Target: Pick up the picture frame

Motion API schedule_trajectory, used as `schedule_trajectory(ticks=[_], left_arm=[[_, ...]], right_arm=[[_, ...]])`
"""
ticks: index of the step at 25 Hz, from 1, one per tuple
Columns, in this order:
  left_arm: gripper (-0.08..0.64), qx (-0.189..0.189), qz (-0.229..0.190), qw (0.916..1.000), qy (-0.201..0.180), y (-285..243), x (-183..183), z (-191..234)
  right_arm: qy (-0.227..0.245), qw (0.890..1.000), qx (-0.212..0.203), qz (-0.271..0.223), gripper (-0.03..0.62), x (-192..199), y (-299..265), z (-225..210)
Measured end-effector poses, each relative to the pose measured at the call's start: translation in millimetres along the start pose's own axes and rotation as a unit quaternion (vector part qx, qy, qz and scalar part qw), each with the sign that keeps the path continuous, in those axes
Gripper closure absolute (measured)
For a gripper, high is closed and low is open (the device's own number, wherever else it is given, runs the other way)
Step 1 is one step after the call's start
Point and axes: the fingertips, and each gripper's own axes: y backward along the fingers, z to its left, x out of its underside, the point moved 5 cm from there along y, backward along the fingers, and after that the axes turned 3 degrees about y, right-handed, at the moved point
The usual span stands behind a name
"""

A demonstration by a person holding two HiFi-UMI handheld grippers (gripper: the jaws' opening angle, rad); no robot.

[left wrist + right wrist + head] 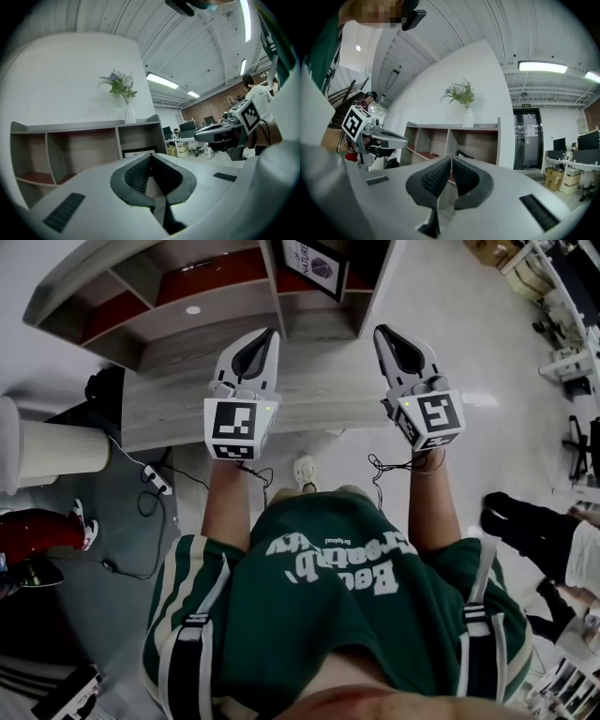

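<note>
Nearest to us, we hold the left tongs (pixel 272 334) and the right tongs (pixel 380 331) level and side by side. Each one is closed, with its pads together and nothing between them. Ahead of them is a wooden shelf (pixel 309 390), and the picture frame (pixel 314 263) stands upright in its right compartment, well apart from both tongs and touched by neither, in the direction between their two tips. On the top of the shelf, about above that compartment's left wall, stands a vase with flowers (pixel 125 101).
</note>
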Motion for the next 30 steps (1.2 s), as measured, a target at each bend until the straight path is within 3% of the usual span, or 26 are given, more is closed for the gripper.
schedule_trajectory(ticks=[13, 23, 24, 25, 26, 30], left_arm=[[0.541, 0.019, 0.001, 0.9997, 0.014, -71.4, 16.0, 61.6], [0.541, -0.010, 0.024, 0.9996, 0.011, -109.9, 28.7, 62.7], [0.541, -0.014, 0.026, 0.9995, 0.010, -112.8, 28.9, 62.3], [0.541, -0.019, 0.028, 0.9994, 0.010, -115.6, 29.2, 62.2], [0.541, -0.024, 0.030, 0.9992, 0.011, -118.3, 29.9, 62.4], [0.541, -0.044, 0.038, 0.9981, 0.020, -127.2, 33.5, 62.6]], right_arm=[[0.000, 1.000, 0.014, 0.011, 0.558, 15.8, -87.4, -26.3], [-0.017, 0.999, -0.024, 0.014, 0.555, 40.5, -122.5, -60.4], [-0.020, 0.999, -0.029, 0.011, 0.546, 41.6, -126.7, -63.7], [-0.023, 0.999, -0.034, 0.011, 0.495, 43.5, -131.2, -66.4], [-0.025, 0.999, -0.040, 0.012, 0.405, 46.3, -136.0, -68.5], [-0.035, 0.997, -0.057, 0.024, 0.391, 63.3, -154.6, -78.2]])
